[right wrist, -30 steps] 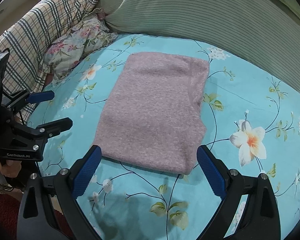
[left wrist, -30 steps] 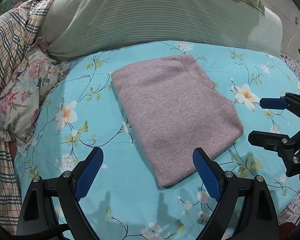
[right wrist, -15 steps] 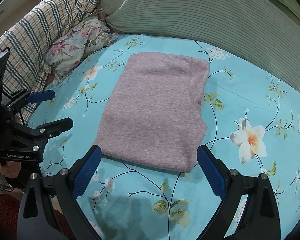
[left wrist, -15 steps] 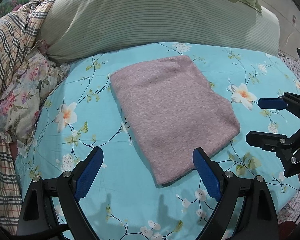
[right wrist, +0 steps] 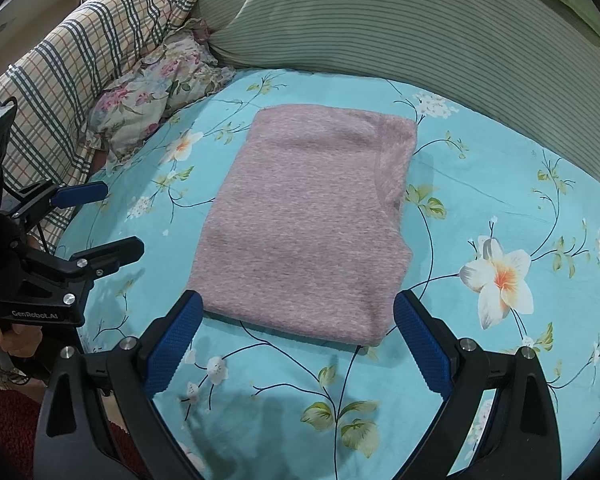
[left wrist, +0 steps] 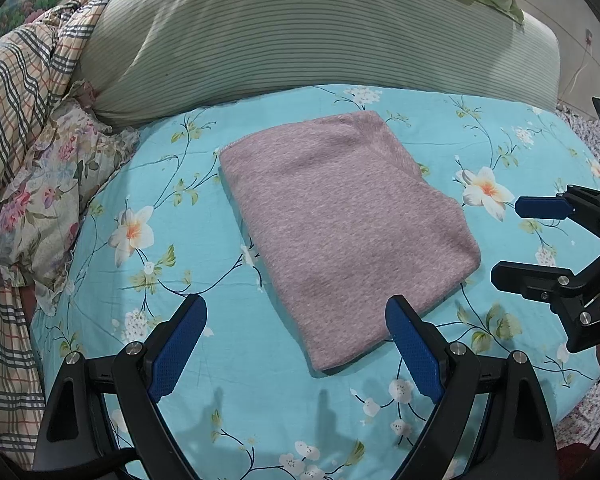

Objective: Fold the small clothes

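Note:
A folded pinkish-mauve knit garment [left wrist: 340,224] lies flat as a neat rectangle on the turquoise floral bedsheet [left wrist: 148,280]; it also shows in the right wrist view [right wrist: 308,224]. My left gripper [left wrist: 296,316] is open and empty, held above the sheet just short of the garment's near corner. My right gripper [right wrist: 298,312] is open and empty, its blue-padded fingers standing either side of the garment's near edge. Each gripper shows in the other's view, the right one [left wrist: 516,240] and the left one [right wrist: 112,220], both open.
A long green striped pillow [left wrist: 300,28] lies behind the garment. A plaid blanket [left wrist: 16,92] and a floral pillow [left wrist: 48,208] are bunched at the left. The bed's edge runs near both grippers; dark red floor [right wrist: 4,420] shows below it.
Both grippers have drawn back slightly from the garment and stayed open. The garment has not moved.

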A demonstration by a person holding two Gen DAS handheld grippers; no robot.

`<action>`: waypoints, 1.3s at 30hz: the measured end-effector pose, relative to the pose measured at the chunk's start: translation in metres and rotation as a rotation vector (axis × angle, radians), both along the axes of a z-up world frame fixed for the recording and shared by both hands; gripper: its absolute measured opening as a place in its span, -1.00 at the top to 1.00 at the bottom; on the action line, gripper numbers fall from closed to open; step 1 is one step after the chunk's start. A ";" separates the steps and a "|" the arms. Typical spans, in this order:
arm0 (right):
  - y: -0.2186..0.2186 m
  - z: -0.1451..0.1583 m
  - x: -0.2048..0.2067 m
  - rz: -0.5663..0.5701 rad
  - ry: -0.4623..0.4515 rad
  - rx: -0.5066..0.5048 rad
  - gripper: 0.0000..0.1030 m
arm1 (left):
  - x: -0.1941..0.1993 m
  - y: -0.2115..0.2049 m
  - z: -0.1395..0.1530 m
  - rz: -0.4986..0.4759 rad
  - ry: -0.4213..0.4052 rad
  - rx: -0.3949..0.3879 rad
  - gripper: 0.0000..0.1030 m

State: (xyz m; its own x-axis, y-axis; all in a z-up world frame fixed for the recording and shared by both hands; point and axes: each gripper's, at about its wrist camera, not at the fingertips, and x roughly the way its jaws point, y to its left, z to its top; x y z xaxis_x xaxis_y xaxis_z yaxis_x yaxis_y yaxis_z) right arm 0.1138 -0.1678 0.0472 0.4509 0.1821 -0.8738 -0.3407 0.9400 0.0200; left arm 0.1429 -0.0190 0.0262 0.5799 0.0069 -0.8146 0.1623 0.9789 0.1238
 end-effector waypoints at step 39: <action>-0.006 -0.011 0.019 -0.010 0.015 0.000 -0.87 | 0.011 0.008 -0.005 0.038 -0.017 -0.006 -0.78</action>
State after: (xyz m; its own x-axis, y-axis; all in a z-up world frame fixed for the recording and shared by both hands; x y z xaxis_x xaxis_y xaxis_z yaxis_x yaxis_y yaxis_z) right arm 0.1326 -0.1742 0.0357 0.4398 0.1771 -0.8805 -0.3306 0.9434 0.0246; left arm 0.1536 -0.0111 0.0210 0.5932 0.0246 -0.8047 0.1227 0.9851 0.1206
